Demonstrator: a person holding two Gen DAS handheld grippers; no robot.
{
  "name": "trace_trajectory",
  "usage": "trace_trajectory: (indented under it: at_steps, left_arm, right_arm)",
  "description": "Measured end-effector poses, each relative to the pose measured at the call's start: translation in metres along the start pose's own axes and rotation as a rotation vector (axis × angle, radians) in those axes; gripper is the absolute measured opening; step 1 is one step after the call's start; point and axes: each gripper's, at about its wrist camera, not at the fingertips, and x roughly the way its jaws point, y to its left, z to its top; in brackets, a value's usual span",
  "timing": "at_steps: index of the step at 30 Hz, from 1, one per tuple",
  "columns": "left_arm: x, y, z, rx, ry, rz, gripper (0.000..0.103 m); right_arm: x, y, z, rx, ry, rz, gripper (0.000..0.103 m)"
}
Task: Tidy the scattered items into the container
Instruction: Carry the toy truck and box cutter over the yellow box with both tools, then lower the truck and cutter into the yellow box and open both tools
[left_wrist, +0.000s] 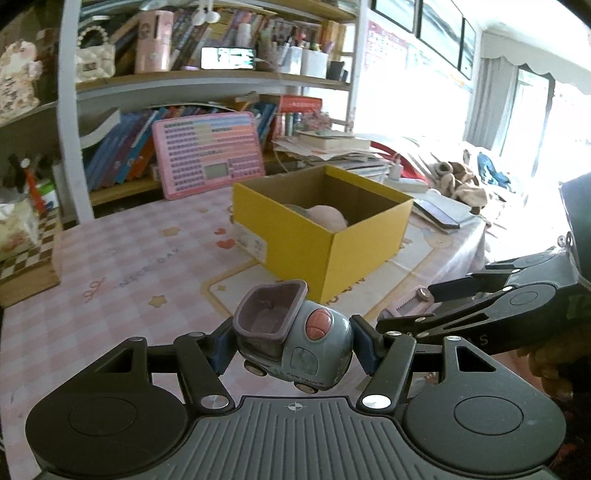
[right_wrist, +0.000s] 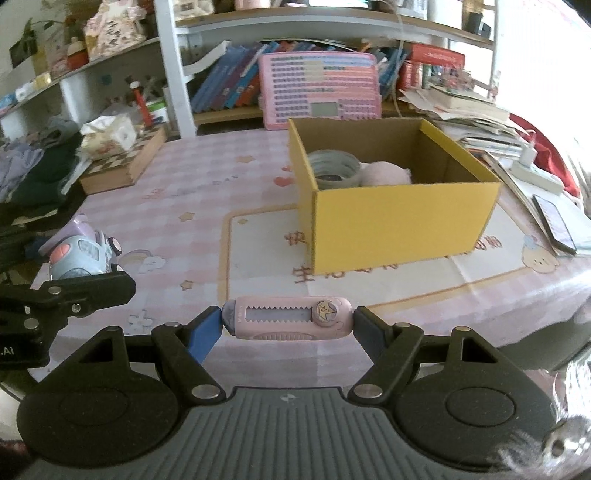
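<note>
Both grippers loaded, both aimed at the yellow box, which sits center-right of the right wrist view and upper center of the left wrist view, open top, on the pink checked surface. Left gripper: jaws clamped on the toy truck, pads on its two sides, truck tilted w/ the purple bucket up and wheels toward the cam; looks lifted clear of the surface, prob. so it can go over the box wall. Right gripper: jaws fairly wide but holding the pink utility knife lengthwise, pads on its two ends, body horizontal across the bottom center of the frame; end-to-end grip explains the wide opening. Box already has a tape roll and a pink soft item inside at the left/back, so right half of the interior is free, the likely drop zone. Judged step: carrying both items toward the box, release not yet done. Risk: the two grippers sit close together (right one shows at the right edge of the left view), could bump at the box rim; knife held only by its ends may pivot. Phone lies at the right edge, beside the box, not part of the carry.
</note>
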Motion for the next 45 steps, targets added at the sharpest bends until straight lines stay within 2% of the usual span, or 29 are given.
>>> trace_trajectory:
  at_steps: [16,27,37,45]
  left_arm:
    - [0.041,-0.038,0.027,0.062,0.032,-0.083,0.063]
    - [0.072,-0.057,0.049,0.088,0.028,-0.1,0.063]
    - [0.096,-0.065,0.079,0.098,-0.018,-0.06,0.063]
    - [0.12,-0.064,0.106,0.083,-0.057,0.005,0.063]
  right_arm:
    - [0.002,-0.06,0.002,0.077,0.019,-0.059,0.076]
    - [0.011,-0.096,0.014,0.095,0.007,-0.078,0.076]
    - [0.019,-0.129,0.048,0.076,-0.059,-0.077,0.076]
    - [0.038,-0.151,0.086,0.033,-0.12,-0.033,0.076]
